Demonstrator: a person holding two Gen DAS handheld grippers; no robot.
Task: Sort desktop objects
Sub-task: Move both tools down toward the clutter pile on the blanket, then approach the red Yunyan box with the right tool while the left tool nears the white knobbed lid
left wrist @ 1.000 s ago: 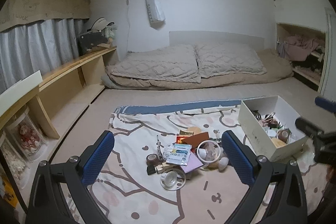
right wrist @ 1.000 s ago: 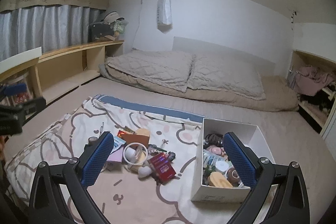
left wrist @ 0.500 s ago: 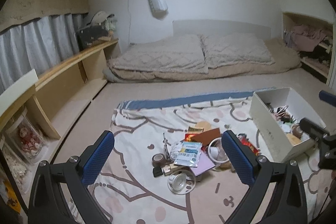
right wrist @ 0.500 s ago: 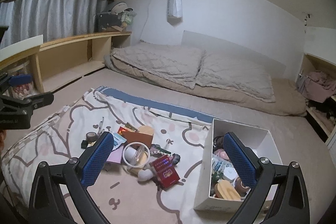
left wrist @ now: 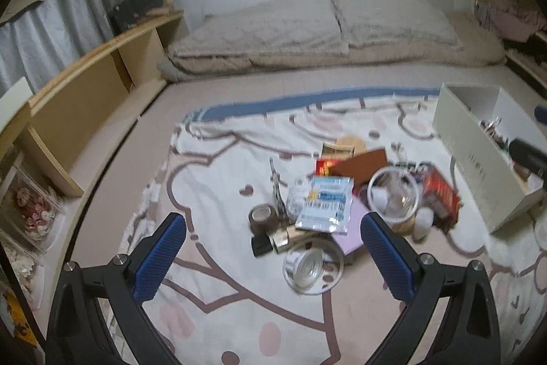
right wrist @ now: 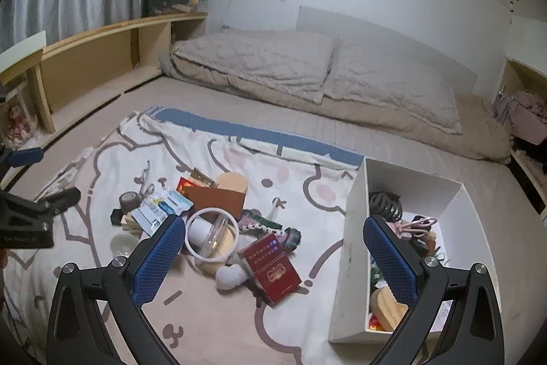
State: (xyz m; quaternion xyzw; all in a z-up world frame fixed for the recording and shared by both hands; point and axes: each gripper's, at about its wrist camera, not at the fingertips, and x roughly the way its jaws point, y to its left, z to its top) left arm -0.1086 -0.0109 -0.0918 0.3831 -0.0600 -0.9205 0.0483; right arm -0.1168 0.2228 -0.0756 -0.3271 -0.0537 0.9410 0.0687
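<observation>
A: We have the left gripper (left wrist: 273,248) held above the cartoon blanket (left wrist: 222,313), its blue pads spread wide with nothing between them. Under it lies the pile: a clear round lid (left wrist: 312,265) closest to us, a roll of brown tape (left wrist: 262,215) to its left, and a white and blue packet (left wrist: 326,204) lying on a lilac sheet (left wrist: 348,236).

B: On our side the right gripper (right wrist: 273,250) hangs the same way, wide apart and empty. We see a red box (right wrist: 271,265) just ahead of it, touching a white ring (right wrist: 212,233) and a small white puff (right wrist: 230,276). Behind those sit a brown card (right wrist: 217,199) and a round tan piece (right wrist: 232,182).

A: Where is the white box (right wrist: 352,245)?

B: It stands on the blanket to the right of the pile, apart from it. Some things already lie in it: a black coiled cord (right wrist: 384,204) at the far end, something pink in the middle, a tan block (right wrist: 384,301) near our pad.

A: We see that box at our right edge too, with your gripper over it. Our view is blurred, so we cannot name the smaller bits.
</observation>
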